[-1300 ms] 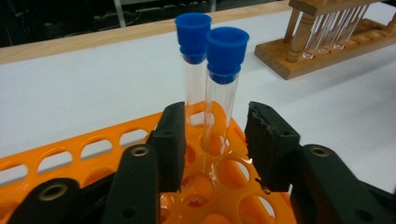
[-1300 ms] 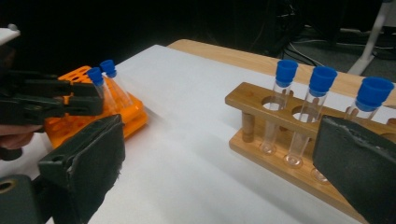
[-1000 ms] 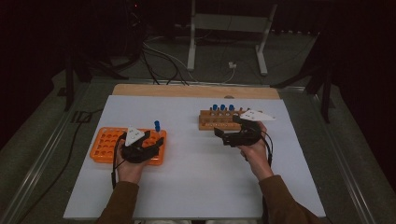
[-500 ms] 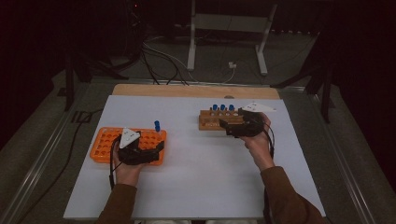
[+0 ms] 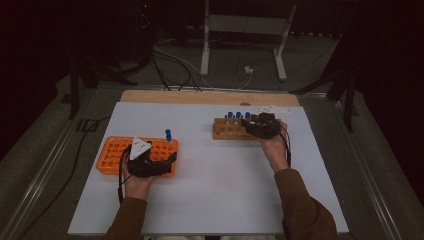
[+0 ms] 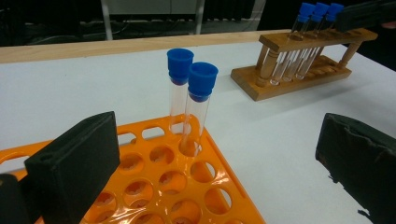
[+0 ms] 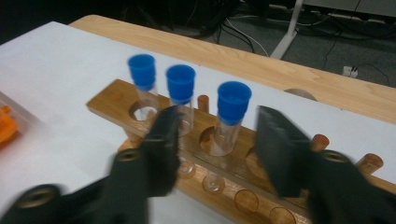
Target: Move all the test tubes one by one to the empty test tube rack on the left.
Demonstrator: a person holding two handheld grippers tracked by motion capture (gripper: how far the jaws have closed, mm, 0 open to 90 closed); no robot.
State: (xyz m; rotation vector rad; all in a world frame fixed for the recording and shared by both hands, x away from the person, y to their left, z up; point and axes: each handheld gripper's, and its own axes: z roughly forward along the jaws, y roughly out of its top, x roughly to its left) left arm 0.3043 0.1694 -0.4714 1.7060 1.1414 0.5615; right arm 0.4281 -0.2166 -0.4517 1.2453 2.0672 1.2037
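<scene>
An orange rack (image 5: 112,155) (image 6: 154,186) holds two blue-capped tubes, the nearer tube (image 6: 198,107) (image 5: 168,134) and a second tube (image 6: 177,88) just behind it. My left gripper (image 5: 165,152) (image 6: 212,140) hovers over this rack, open wide after its jaws have just been opening, gripping nothing. A wooden rack (image 5: 222,132) (image 7: 112,105) carries three blue-capped tubes. My right gripper (image 5: 255,125) (image 7: 217,119) straddles the rightmost tube (image 7: 232,112). Its jaws have just been closing, and a gap shows on each side of the tube.
Everything rests on a white sheet (image 5: 210,185) over a wooden table (image 5: 200,96). Cables and a metal stand's legs (image 5: 240,55) lie on the floor beyond the table's far edge. The wooden rack (image 6: 280,77) stands to the right of the orange one.
My right gripper has moved left and a little down onto the wooden rack's right end, and its jaws have narrowed around a tube. The left hand has stayed over the orange rack.
</scene>
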